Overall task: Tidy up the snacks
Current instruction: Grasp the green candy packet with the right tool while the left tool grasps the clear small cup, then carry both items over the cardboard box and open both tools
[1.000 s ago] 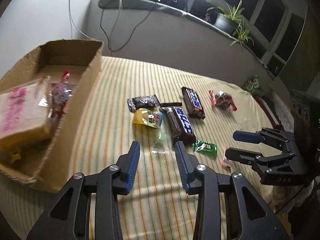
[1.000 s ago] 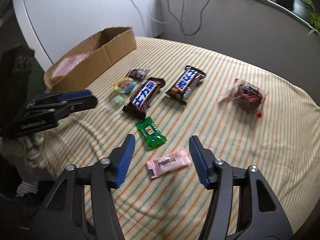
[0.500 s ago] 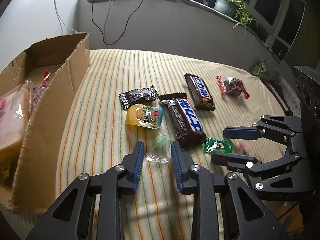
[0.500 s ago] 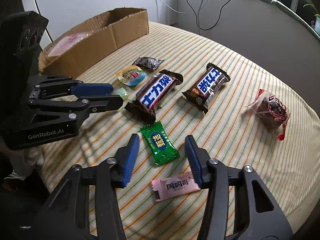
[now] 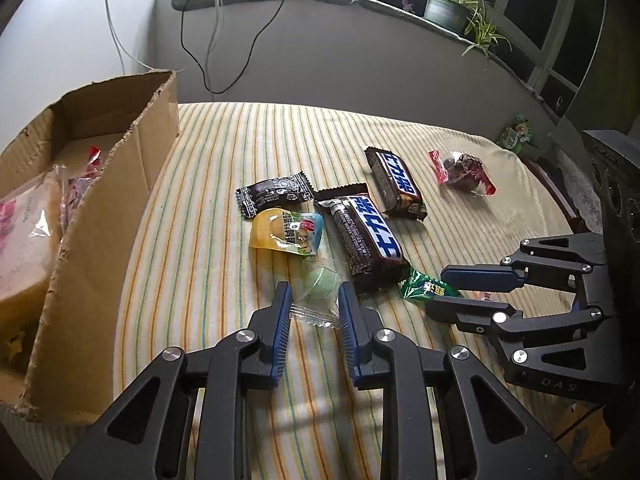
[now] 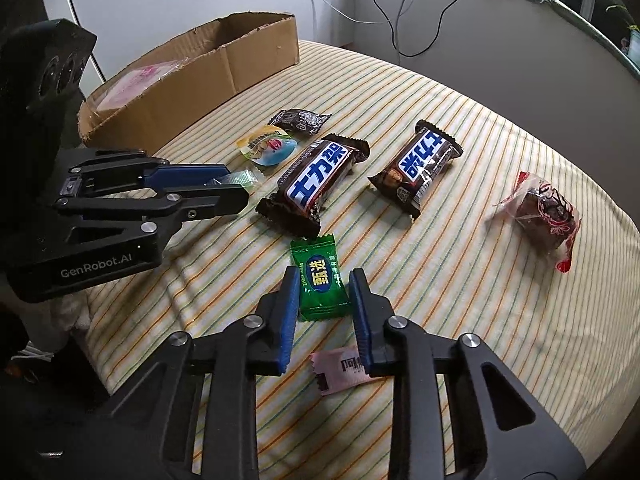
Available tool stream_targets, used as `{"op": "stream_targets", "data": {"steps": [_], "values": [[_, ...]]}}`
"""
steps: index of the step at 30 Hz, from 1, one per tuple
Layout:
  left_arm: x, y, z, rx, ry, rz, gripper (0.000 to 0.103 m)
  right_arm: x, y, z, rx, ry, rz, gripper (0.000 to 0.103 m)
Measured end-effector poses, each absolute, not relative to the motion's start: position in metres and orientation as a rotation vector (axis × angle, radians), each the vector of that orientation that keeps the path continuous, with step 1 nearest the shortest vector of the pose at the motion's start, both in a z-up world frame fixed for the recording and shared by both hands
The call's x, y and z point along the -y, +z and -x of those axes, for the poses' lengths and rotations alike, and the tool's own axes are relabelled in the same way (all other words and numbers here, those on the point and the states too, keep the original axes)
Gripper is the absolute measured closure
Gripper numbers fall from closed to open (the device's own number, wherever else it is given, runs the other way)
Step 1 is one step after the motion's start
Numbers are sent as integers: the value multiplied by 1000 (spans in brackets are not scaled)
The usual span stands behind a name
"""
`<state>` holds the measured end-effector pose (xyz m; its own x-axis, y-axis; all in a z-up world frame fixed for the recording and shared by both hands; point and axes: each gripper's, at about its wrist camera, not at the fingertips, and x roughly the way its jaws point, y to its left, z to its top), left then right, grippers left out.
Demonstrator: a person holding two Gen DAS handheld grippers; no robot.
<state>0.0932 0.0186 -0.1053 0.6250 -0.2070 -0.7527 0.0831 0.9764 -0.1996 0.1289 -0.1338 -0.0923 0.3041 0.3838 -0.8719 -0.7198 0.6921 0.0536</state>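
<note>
- The left gripper (image 5: 312, 300) has its jaws pinching a pale green candy in a clear wrapper (image 5: 318, 292); the candy lies on the striped surface (image 5: 208, 240), just in front of the yellow jelly cup (image 5: 286, 232) and beside the near end of a long chocolate bar (image 5: 366, 242).
- The right gripper (image 6: 324, 292) has just been closing; its jaws now sit against both long sides of the green wrapped candy (image 6: 320, 280), which lies flat between them. A pink wrapped candy (image 6: 344, 370) lies partly under its right finger.
- Both pinches look made, so the step in hand is probably lifting and carrying to the cardboard box (image 5: 116, 208) on the left, which already holds a few packets.
- To do it well, lift each candy straight up first. The left candy touches or nearly touches the jelly cup and the bar, and a sideways drag could push them.
- The clear wrapper is slippery and thin. I judge the grip safer if the jaws hold the candy's body and not the crimped tail.
- The right jaws hold the green candy low on its length; it may hang or swing, so a slow, level carry suits it.
- The two grippers are near each other, and the box lies past the left one. Moving the left hand first would keep the right from crossing it.
- Release low inside the box wall, so nothing bounces out.
</note>
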Motion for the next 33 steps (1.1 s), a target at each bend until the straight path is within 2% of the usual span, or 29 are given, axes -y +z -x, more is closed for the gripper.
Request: {"op": "stream_targets", "data": {"steps": [1, 3, 11, 13, 15, 22, 25, 33], "values": [[-19, -105, -92, -879, -167, 153, 83, 134, -92, -128, -1022, 751, 378, 77], [-20, -103, -89, -875, -170, 161, 96, 135, -90, -127, -1021, 746, 369, 77], [-20, -104, -90, -868, -177, 171, 96, 138, -87, -120, -1019, 733, 362, 77], [-19, -103, -90, -861, -170, 167, 89, 138, -86, -119, -1016, 733, 362, 77], [-17, -100, -94, -859, -169, 172, 76, 138, -85, -118, -1013, 733, 360, 77], [-6, -109, -111, -901, -150, 96, 77, 139, -85, -121, -1010, 717, 358, 77], [-7, -109, -111, -894, -148, 89, 86, 140, -85, -124, -1012, 711, 353, 77], [-17, -106, -99, -879, -152, 120, 86, 147, -73, -123, -990, 708, 321, 77]]}}
